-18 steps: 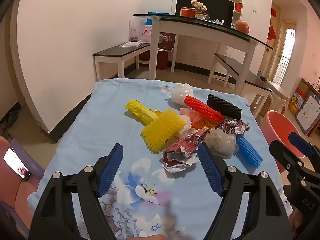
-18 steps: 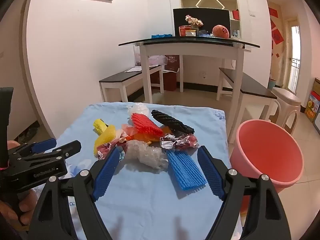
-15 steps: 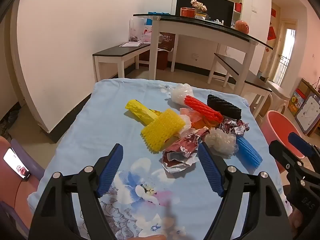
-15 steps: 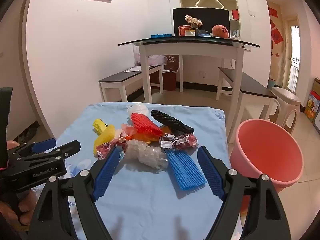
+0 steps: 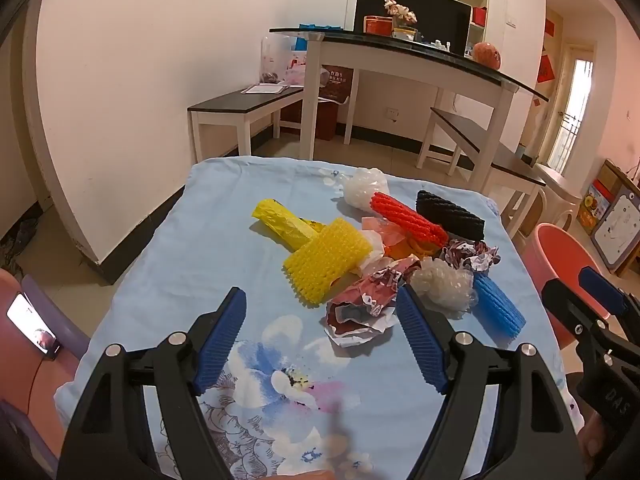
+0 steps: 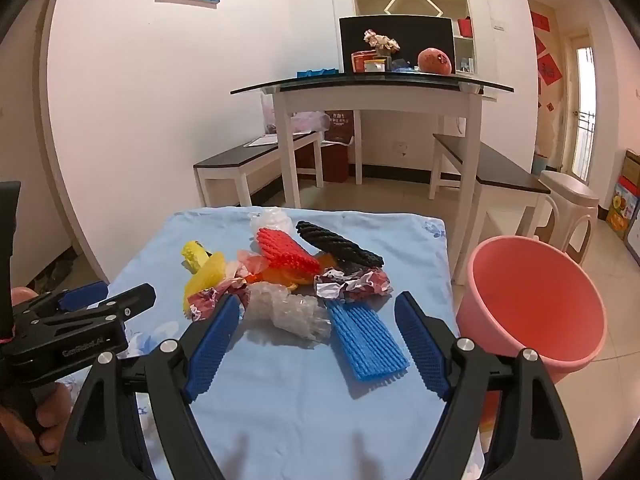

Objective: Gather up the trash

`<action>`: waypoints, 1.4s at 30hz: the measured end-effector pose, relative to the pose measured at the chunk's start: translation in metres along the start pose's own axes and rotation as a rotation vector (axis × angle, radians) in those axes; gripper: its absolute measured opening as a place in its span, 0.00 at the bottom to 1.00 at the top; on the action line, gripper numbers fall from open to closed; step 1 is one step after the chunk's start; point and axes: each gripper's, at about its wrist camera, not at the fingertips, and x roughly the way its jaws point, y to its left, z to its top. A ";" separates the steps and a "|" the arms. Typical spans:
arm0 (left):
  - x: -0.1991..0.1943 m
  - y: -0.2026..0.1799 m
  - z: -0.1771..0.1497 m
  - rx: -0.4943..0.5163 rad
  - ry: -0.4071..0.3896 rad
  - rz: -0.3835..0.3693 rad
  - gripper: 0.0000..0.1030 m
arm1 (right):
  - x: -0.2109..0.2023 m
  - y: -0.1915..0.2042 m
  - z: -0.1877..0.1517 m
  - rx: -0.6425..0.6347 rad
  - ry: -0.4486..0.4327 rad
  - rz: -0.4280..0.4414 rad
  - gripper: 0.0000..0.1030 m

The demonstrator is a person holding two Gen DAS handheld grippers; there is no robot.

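Both claws, left [image 5: 320,336] and right [image 6: 316,340], gaped fully, holding nothing. Ahead of them, a heap of crumpled wrappers and coloured foam netting [image 6: 292,276] lay on the blue-clothed surface [image 6: 280,400]; right of the right claw stood the pink plastic bucket [image 6: 532,304].

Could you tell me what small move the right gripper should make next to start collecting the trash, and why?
Probably ease the right gripper forward and down over the blue foam net. Its jaws stand open and empty, the net lies flat just ahead between them at the near edge of the pile, and it is the piece closest to the pink bucket beside the table.
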 end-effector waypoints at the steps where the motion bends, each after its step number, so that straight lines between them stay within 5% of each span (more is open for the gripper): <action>1: 0.000 0.000 0.000 0.000 -0.001 0.001 0.75 | 0.001 -0.001 0.001 0.009 0.000 -0.005 0.77; 42: 0.000 0.002 -0.005 -0.013 -0.027 -0.058 0.75 | 0.008 -0.019 -0.012 0.057 0.006 -0.027 0.77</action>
